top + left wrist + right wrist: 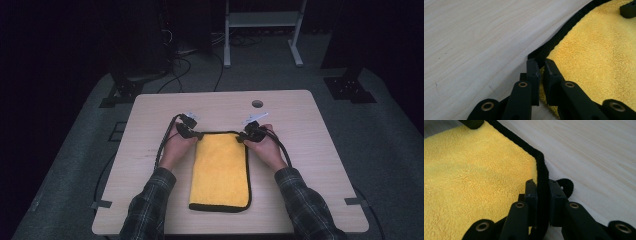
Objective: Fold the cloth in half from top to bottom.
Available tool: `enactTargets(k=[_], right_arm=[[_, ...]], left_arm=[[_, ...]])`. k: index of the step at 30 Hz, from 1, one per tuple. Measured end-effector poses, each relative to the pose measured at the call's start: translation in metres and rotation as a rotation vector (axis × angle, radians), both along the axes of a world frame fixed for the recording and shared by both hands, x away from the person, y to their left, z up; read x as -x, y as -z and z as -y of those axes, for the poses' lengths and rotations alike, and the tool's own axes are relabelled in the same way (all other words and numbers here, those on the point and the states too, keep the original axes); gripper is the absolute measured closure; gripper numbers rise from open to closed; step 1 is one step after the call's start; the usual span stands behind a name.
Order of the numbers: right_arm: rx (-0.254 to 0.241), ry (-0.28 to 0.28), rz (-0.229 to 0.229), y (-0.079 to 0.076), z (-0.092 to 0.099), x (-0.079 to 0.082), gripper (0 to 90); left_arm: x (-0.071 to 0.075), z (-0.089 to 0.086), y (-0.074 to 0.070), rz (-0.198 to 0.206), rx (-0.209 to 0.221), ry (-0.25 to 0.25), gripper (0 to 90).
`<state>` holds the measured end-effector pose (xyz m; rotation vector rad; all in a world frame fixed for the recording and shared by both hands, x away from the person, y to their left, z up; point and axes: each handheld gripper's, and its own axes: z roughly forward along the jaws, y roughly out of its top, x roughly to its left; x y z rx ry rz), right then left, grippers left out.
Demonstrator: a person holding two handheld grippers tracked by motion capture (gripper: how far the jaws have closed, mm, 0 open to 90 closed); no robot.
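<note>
A yellow towel (220, 170) with black trim lies folded lengthwise on the wooden table (305, 130). My left gripper (196, 135) is at the towel's far left corner, and in the left gripper view its jaws (541, 62) are shut on the black-edged corner of the towel (594, 55). At the far right corner is my right gripper (242, 137). In the right gripper view it (542, 182) pinches the black trim of the towel (474, 175), beside a small black hanging loop (567, 185). Both hands rest low on the table.
A round hole (257, 103) is in the table beyond the towel. A white metal frame (262, 20) and cables (185, 65) lie on the floor behind the table. Bare wood surrounds the towel on all sides.
</note>
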<state>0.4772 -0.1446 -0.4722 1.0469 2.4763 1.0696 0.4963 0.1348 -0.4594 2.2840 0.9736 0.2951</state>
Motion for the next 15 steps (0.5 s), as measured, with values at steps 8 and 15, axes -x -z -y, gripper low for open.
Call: enactTargets(k=[8,15], right_arm=[[-0.013,0.019,0.035,-0.012,-0.001,-0.009,80.4],[-0.051,0.010,0.092,-0.048,-0.002,-0.017,80.4]], left_arm=[[-0.005,-0.006,-0.023,0.068,0.014,-0.021,84.8],[-0.001,-0.012,-0.059,0.161,0.018,-0.020,84.7]])
